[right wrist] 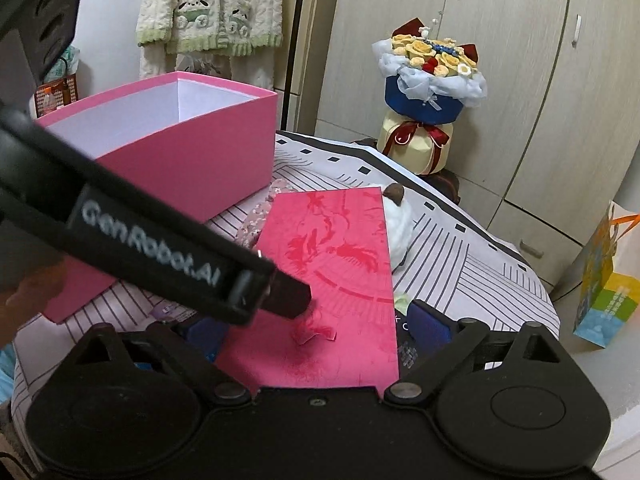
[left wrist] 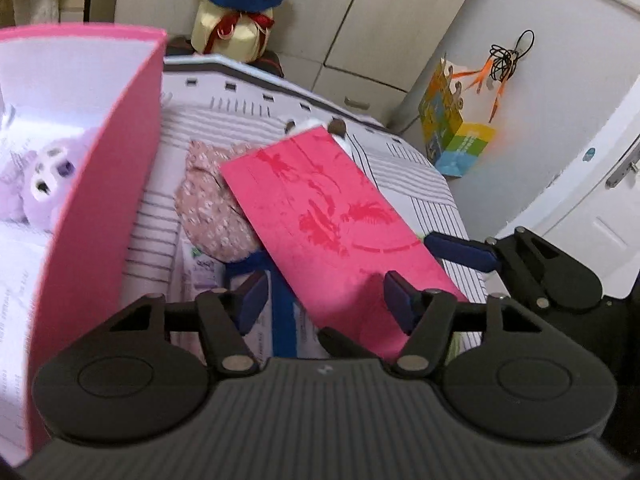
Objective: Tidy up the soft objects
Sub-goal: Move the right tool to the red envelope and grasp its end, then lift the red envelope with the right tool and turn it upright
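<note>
A folded pink towel (left wrist: 332, 216) with a red palm print lies across a floral plush (left wrist: 208, 204) and a white plush (right wrist: 400, 232) on the striped table. My left gripper (left wrist: 324, 300) is open, its right finger over the towel's near end. My right gripper (right wrist: 316, 332) is open and straddles the towel's (right wrist: 340, 272) near end; its fingers (left wrist: 460, 250) show in the left wrist view at the towel's right edge. A pink box (right wrist: 180, 148) stands at the left, with a purple plush (left wrist: 40, 180) inside.
A flower bouquet (right wrist: 428, 80) stands behind the table by grey cabinets. A colourful paper bag (left wrist: 452, 136) sits on the floor at the right. The left gripper's black body (right wrist: 160, 240) crosses the right wrist view. A small packet (left wrist: 200, 276) lies under the floral plush.
</note>
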